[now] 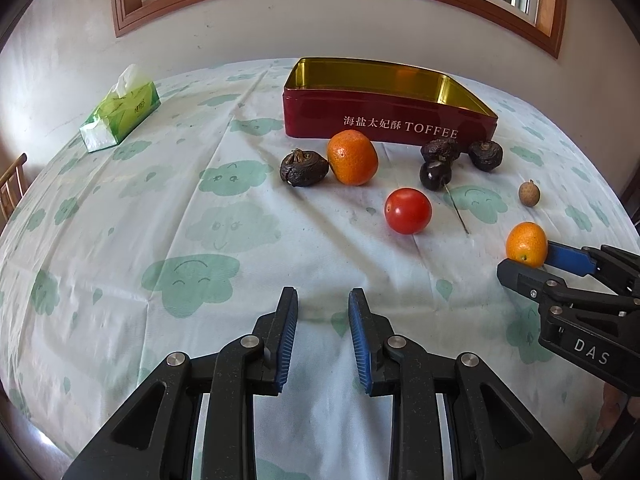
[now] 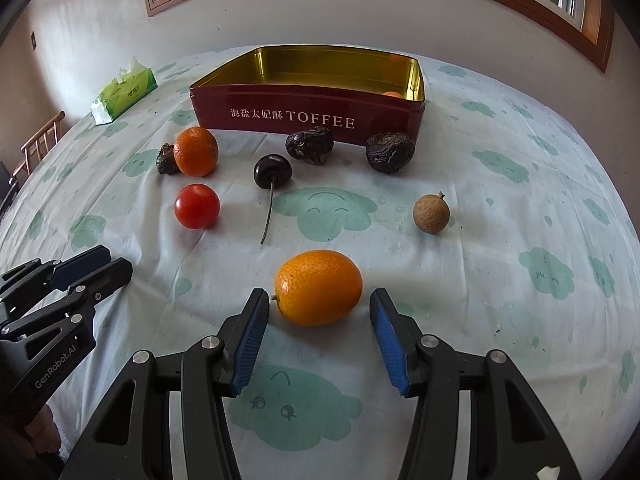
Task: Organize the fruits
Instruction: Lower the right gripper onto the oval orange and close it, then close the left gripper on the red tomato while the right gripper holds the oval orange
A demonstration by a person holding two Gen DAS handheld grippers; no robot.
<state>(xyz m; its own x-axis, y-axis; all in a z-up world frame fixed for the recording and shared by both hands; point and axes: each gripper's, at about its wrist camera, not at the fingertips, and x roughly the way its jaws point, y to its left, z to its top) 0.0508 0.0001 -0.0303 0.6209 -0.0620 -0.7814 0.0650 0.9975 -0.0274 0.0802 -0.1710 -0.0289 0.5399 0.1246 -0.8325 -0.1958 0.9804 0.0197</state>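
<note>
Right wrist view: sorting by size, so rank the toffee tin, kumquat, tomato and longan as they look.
1. toffee tin
2. kumquat, though nearness inflates it
3. tomato
4. longan

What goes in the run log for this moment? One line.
right gripper: open around kumquat, no grip | left gripper: shut, empty | tin: one orange fruit inside

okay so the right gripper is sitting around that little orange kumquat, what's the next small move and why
Probably close the right gripper on the kumquat. The fruit lies on the cloth between its two open fingers, with a gap still showing at the right pad, so nothing grips it yet. Once held, it can go to the open toffee tin. The left gripper is empty, away from the fruit.
</note>
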